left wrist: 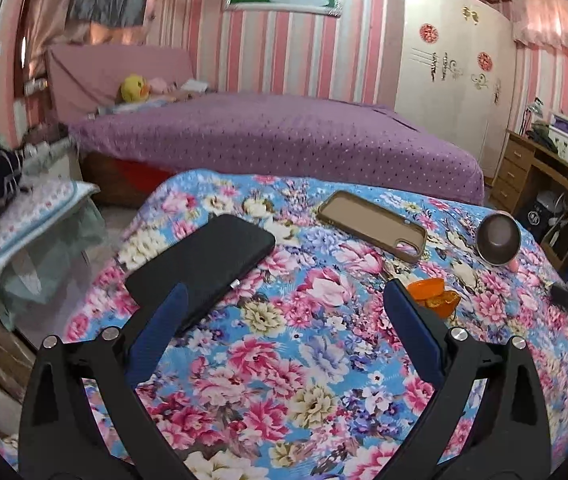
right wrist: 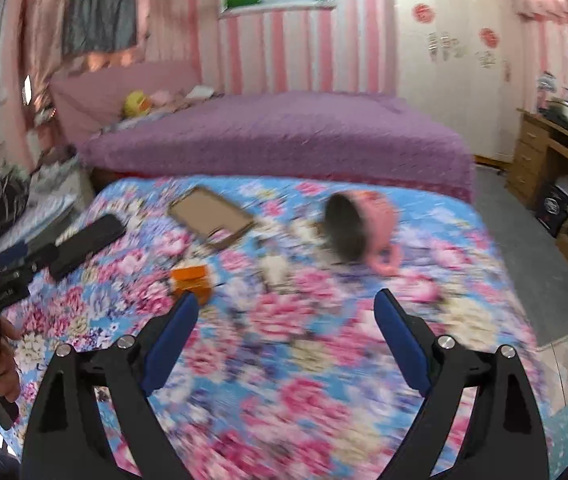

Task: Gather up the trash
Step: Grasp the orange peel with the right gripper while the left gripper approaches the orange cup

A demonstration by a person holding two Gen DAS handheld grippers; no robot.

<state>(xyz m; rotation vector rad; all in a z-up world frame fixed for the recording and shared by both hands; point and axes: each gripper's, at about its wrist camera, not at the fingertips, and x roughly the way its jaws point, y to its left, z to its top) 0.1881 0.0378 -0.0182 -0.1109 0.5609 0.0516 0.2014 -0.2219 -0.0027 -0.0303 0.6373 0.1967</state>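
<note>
1. Left hand-held gripper [left wrist: 284, 300] and right hand-held gripper [right wrist: 286, 312]: both spread wide, holding nothing.
2. One orange peel [left wrist: 434, 294] lies on the floral tabletop [left wrist: 284, 360].
3. One black phone [left wrist: 204, 268], one brown phone case [left wrist: 372, 226], one tipped pink mug [right wrist: 358, 228].

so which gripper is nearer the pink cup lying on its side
Right. The right gripper hangs open with the pink cup just ahead, slightly to its right. The left gripper is further off, near the black phone, with the cup far to its right.
</note>
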